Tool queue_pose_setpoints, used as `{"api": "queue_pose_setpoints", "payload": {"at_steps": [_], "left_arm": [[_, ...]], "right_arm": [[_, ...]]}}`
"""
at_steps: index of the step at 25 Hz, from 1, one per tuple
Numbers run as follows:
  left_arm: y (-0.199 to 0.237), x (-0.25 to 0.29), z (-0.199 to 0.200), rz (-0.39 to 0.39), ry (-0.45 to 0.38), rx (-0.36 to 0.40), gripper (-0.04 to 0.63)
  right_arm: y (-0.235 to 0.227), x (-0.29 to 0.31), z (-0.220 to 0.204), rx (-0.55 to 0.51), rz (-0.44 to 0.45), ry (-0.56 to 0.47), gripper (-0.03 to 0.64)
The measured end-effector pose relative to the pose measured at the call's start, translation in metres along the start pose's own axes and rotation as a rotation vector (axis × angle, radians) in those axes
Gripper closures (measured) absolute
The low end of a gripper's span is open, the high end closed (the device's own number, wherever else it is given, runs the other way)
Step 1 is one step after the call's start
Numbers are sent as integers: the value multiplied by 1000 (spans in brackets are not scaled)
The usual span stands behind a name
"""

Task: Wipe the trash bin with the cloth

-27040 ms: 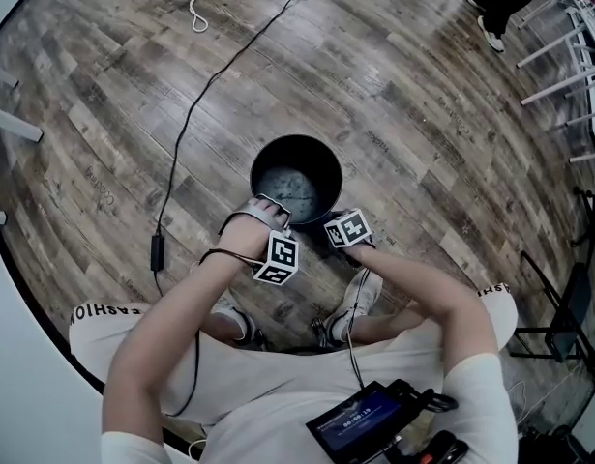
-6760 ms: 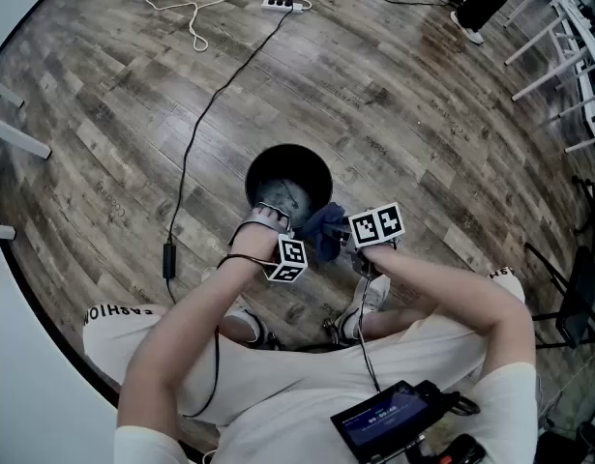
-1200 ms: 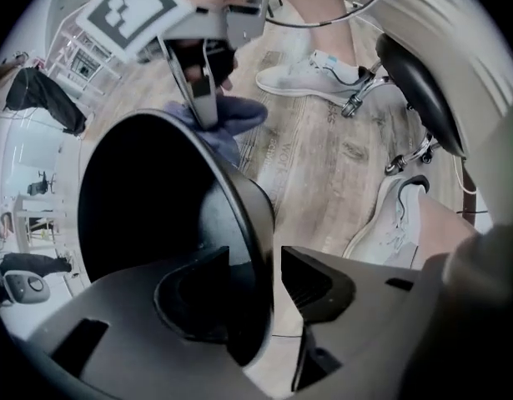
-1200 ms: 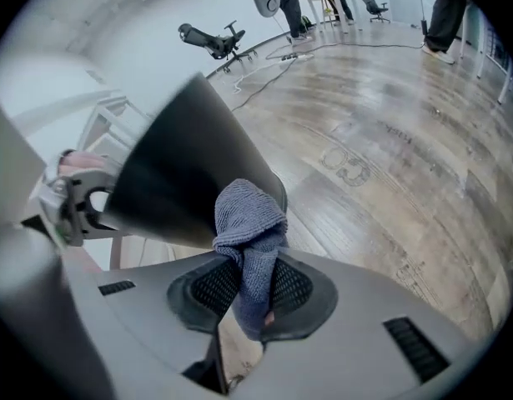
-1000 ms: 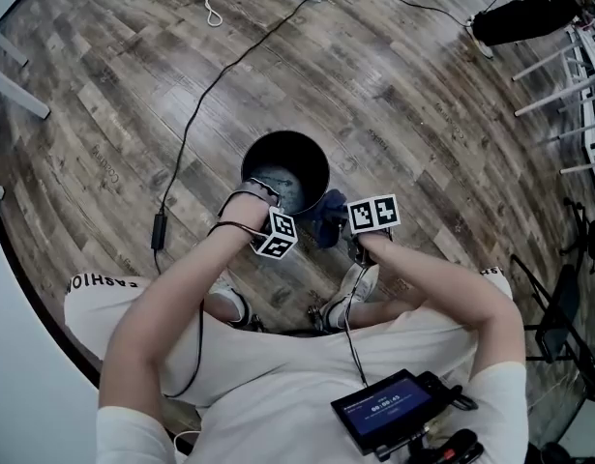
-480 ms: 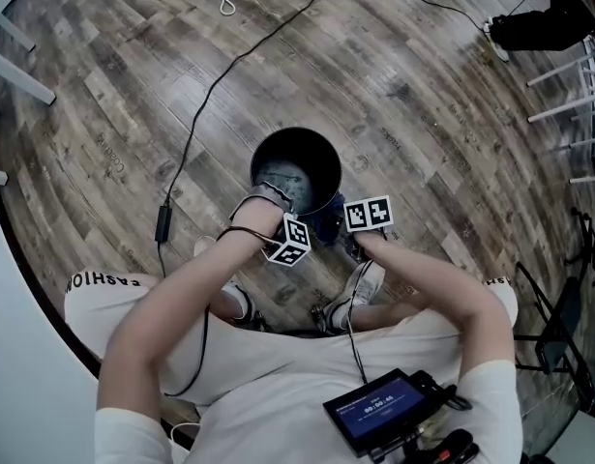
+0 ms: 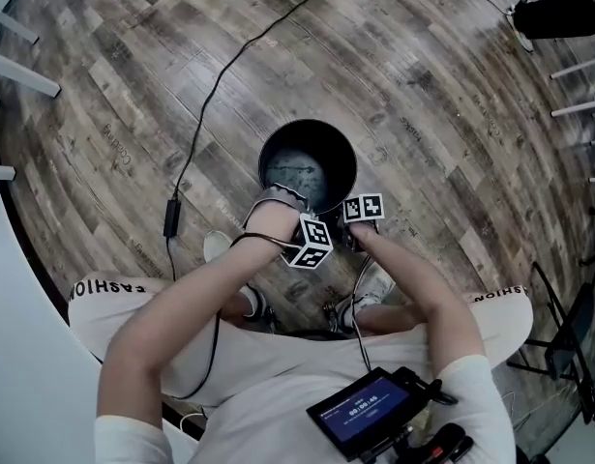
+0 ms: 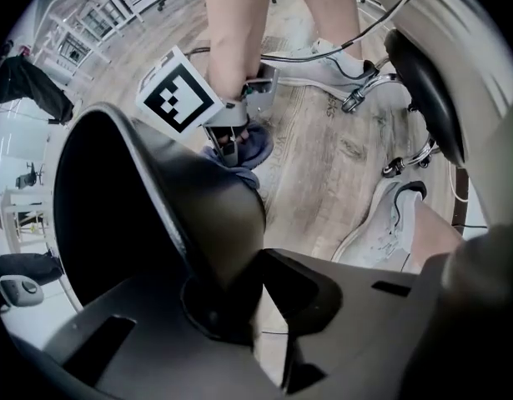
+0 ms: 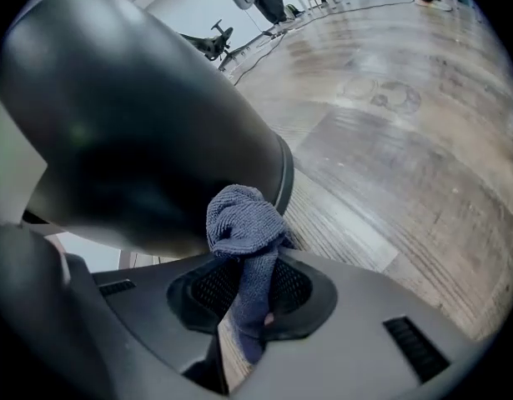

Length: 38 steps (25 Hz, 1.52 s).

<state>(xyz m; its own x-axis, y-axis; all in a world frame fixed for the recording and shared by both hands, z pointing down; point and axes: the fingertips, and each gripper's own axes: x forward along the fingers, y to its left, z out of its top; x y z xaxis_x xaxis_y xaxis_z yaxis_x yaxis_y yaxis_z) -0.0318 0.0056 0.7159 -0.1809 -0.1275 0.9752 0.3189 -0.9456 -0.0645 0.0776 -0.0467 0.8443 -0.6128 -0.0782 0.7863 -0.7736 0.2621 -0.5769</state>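
The black round trash bin [image 7: 278, 143] stands on the wood floor in front of my feet. In the left gripper view my left gripper [image 8: 239, 294] straddles the bin's near rim [image 8: 198, 198]. Its jaws are closing, one inside and one outside the wall, pressing on it. Its marker cube [image 7: 314, 243] shows in the head view. My right gripper [image 9: 252, 298] is shut on the blue-grey cloth [image 9: 243, 223], whose bunched end rests against the bin's outer wall [image 9: 139, 123]. The left gripper view shows that cloth [image 8: 243, 148] under the right gripper's cube [image 8: 179, 90]. The head view hides the cloth.
A black cable [image 7: 210, 95] runs over the floor left of the bin. My white shoes [image 7: 379, 283] stand close behind it, and a stool base [image 8: 423, 73] is beside them. A handheld screen [image 7: 360, 414] hangs at my waist. White furniture legs [image 7: 21, 75] stand at far left.
My right gripper has brought the cloth from beside the bin's right side in against its near wall, so the cube now covers the cloth. Both cubes have drawn closer together at the rim.
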Motion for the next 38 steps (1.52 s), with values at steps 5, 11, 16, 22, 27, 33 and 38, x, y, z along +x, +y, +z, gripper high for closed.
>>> {"api": "queue_pose_setpoints", "payload": {"at_steps": [5,11,16,22,27,33,38], "left_arm": [[1,1,1,4,-10,-15,544],[8,-1,7,37,-17,-97,525],[6,-17,26,-32,-210,-263,523],[-8,-16,9,-70,-176,-153,446],[-5,4,0,36,-91,-69,384],[7,1,1,104,-120,-95,488],[5,-1,5,82,-128,-109,505]], "right_arm": [[-9,5,-7,49,-53,43,541],[14,-57,23,-17,-127,51,541],[55,-131,47,7,-28,-104,541],[124,-187,60,-4,127,-184,541],[141,-174,62,-16,165,-171,541],[115,-145,64,-51,108,-129,541],[81,-92,44,-80,84,-59,541]]}}
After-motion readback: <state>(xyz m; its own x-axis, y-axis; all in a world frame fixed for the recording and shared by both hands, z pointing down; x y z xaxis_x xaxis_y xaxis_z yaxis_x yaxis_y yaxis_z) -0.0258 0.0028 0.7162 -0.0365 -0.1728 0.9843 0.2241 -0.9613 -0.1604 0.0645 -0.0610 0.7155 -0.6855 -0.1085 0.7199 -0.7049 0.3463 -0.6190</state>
